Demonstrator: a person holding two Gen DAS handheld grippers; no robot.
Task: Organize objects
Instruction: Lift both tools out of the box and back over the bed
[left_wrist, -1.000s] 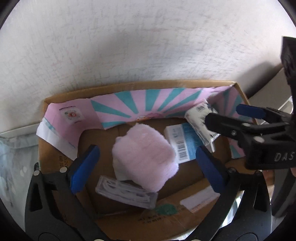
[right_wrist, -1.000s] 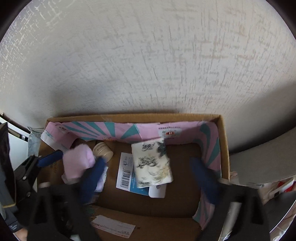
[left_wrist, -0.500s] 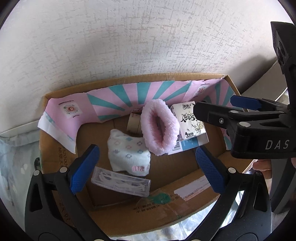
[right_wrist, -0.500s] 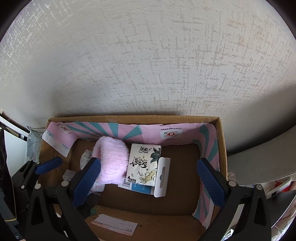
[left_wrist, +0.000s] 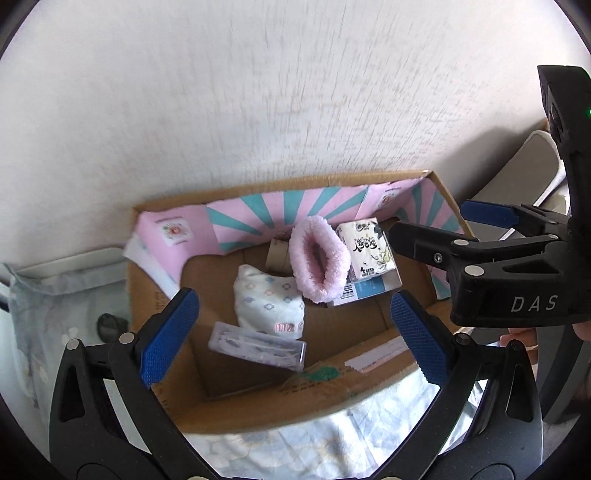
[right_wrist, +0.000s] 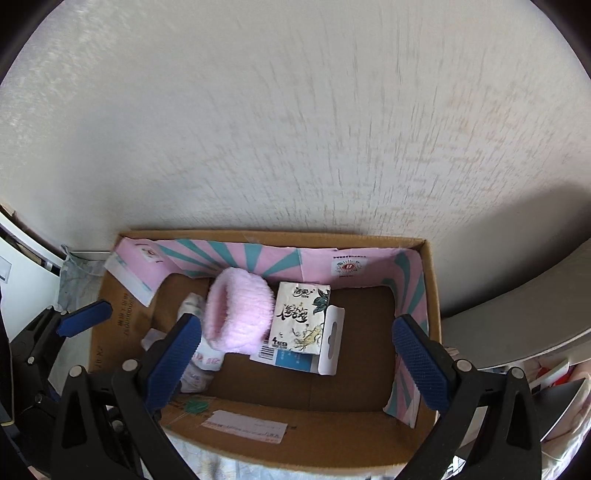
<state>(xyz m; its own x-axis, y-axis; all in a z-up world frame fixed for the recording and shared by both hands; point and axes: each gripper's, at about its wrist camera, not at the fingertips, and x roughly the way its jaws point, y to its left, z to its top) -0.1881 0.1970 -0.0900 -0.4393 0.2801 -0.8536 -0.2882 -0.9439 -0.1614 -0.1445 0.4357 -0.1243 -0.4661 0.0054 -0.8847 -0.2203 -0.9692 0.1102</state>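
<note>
Both pairs of blue-padded fingers stand spread wide and grip nothing: the left gripper (left_wrist: 291, 332) and the right gripper (right_wrist: 295, 354) hang above the near edge of the brown cardboard box lined with pink-and-teal striped paper (right_wrist: 432, 295).

Nearest inside lies a clear flat plastic case (left_wrist: 256, 345), touching a white knitted sock with small flower prints (left_wrist: 267, 302). Beyond these, a fluffy pink fabric cuff (left_wrist: 319, 258) stands on its side, leaning against a white tissue pack with black lettering (right_wrist: 301, 317), which rests on a blue-and-white carded package (right_wrist: 295, 360). A brown cardboard tube (left_wrist: 279, 254) hides behind the cuff.

The cuff looks precarious; any nudge from a descending finger could roll it onto the sock. The two grippers sit close together, so a careless reach might knock them against each other or snag the paper lining.
</note>
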